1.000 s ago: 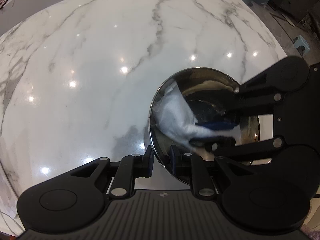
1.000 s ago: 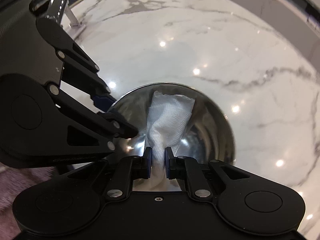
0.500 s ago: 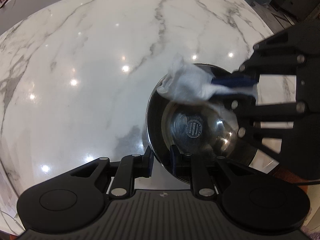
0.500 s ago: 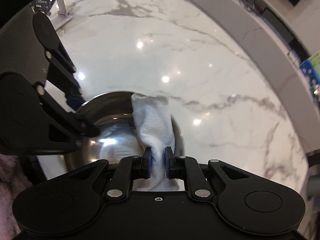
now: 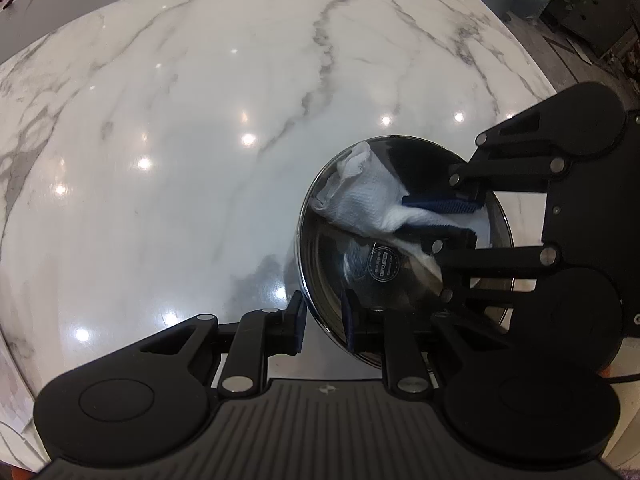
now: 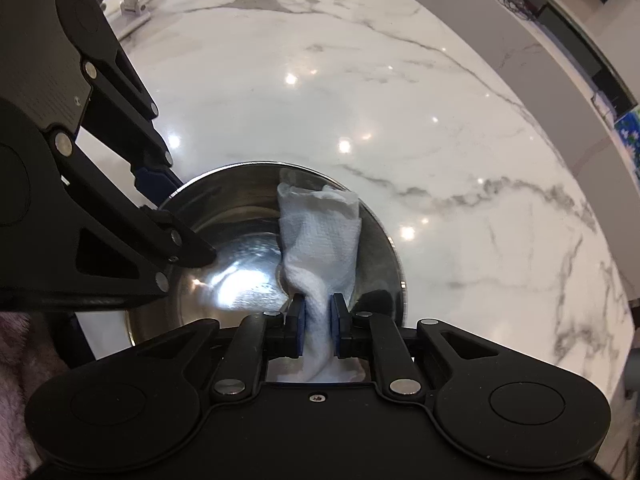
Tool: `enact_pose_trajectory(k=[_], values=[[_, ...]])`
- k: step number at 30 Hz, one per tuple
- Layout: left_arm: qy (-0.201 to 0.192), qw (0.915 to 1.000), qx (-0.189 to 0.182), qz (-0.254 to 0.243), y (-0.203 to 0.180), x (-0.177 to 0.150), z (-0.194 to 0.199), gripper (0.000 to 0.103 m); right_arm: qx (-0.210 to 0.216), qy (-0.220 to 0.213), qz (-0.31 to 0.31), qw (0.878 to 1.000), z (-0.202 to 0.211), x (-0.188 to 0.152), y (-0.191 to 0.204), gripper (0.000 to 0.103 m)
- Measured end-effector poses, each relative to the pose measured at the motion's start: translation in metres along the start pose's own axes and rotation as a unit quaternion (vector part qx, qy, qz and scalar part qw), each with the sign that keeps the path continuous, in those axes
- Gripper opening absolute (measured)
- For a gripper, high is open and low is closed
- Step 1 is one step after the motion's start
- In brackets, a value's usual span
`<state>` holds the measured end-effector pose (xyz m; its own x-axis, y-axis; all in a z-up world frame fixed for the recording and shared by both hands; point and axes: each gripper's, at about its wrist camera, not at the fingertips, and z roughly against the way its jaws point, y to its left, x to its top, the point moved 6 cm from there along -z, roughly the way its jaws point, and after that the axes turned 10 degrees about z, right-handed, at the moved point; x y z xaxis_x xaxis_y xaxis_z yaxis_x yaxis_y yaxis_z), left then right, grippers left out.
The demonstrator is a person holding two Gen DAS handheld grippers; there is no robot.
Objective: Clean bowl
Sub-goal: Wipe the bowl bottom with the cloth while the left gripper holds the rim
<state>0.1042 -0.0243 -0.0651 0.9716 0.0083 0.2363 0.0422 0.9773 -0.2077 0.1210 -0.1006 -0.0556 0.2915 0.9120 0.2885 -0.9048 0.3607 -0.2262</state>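
A shiny steel bowl (image 5: 384, 280) stands on the white marble table near its front right edge. My left gripper (image 5: 323, 322) is shut on the bowl's near rim, one finger outside and one inside. My right gripper (image 6: 317, 322) is shut on a white paper towel (image 6: 318, 236) and presses it against the bowl's (image 6: 240, 240) inner far wall. In the left wrist view the right gripper (image 5: 440, 220) reaches in from the right, with the paper towel (image 5: 364, 196) lying on the bowl's upper left wall.
The marble table (image 5: 200, 140) stretches wide to the left and beyond the bowl. A metal stand foot (image 6: 134, 4) stands at the table's far left in the right wrist view. The table edge runs close on the right (image 5: 536, 68).
The right gripper lifted the towel up over the bowl's rim half a second ago and has now brought it back down inside against the wall. The left gripper kept hold of the rim.
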Motion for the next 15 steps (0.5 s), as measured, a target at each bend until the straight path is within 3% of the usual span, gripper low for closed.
enact_pose_trajectory(k=[7, 15], values=[[0.002, 1.0000, 0.002, -0.001, -0.0015, 0.0008, -0.0010, 0.017, 0.045, -0.033, -0.026, 0.998, -0.0004, 0.0006, 0.0000, 0.011], [0.003, 1.0000, 0.000, -0.001, -0.0022, 0.0019, -0.0026, 0.017, 0.048, -0.032, -0.021, 0.998, -0.0009, 0.0021, 0.0030, 0.011]])
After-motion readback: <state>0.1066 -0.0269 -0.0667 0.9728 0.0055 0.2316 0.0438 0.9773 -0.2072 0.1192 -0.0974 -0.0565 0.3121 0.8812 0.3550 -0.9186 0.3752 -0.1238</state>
